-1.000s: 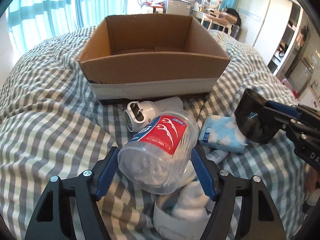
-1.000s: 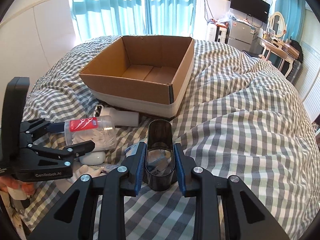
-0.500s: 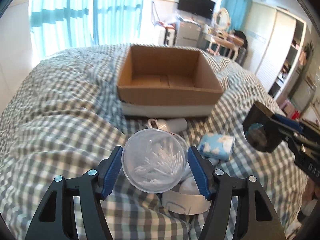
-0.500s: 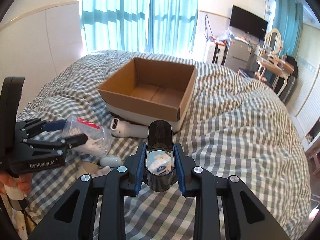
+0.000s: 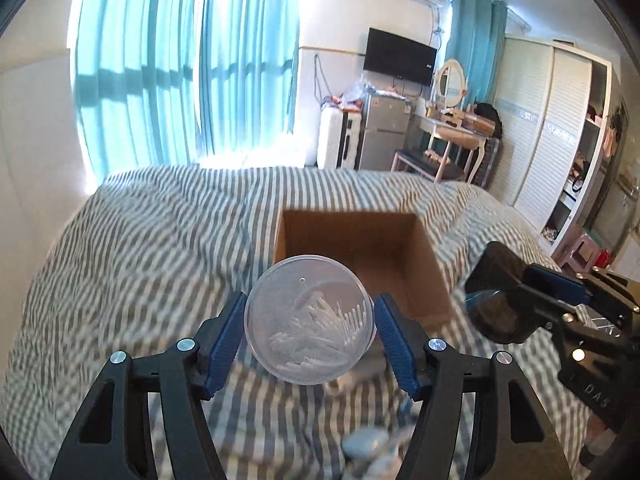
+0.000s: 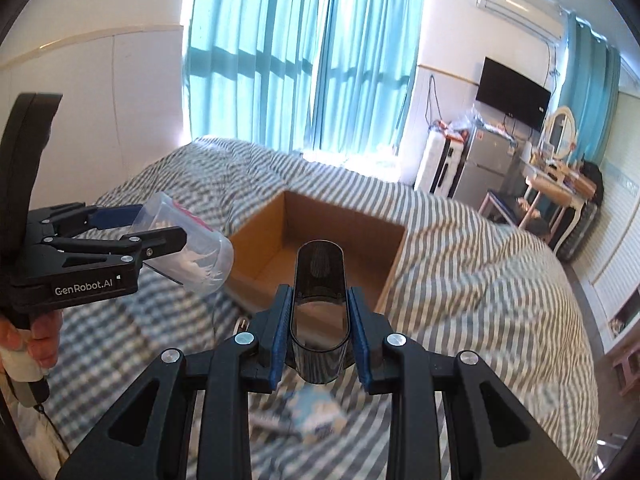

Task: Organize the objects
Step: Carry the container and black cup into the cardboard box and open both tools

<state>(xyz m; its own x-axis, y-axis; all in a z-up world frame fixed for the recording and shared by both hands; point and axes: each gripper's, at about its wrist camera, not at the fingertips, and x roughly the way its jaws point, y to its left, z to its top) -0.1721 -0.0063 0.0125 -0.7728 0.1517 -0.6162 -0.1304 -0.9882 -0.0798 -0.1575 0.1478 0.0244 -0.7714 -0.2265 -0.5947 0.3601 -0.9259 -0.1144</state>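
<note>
My left gripper (image 5: 310,330) is shut on a clear plastic jar of floss picks (image 5: 310,320), held in the air in front of an open cardboard box (image 5: 360,248) on the checked bed. The jar also shows in the right wrist view (image 6: 188,248), tilted, in the left gripper (image 6: 160,236). My right gripper (image 6: 318,328) is shut on a dark smoked-plastic oval container (image 6: 319,308), held above the bed just before the box (image 6: 320,232). It shows at the right of the left wrist view (image 5: 500,296).
A blue-and-white tissue pack (image 6: 316,412) and other small items (image 5: 368,444) lie on the grey checked duvet (image 5: 140,280) below the grippers. A fridge (image 5: 380,136), dressing table (image 5: 452,136) and wardrobe (image 5: 560,140) stand beyond the bed.
Both grippers have risen from the bed and moved toward the box, carrying the jar and the dark container. The items left on the duvet now lie far below.
</note>
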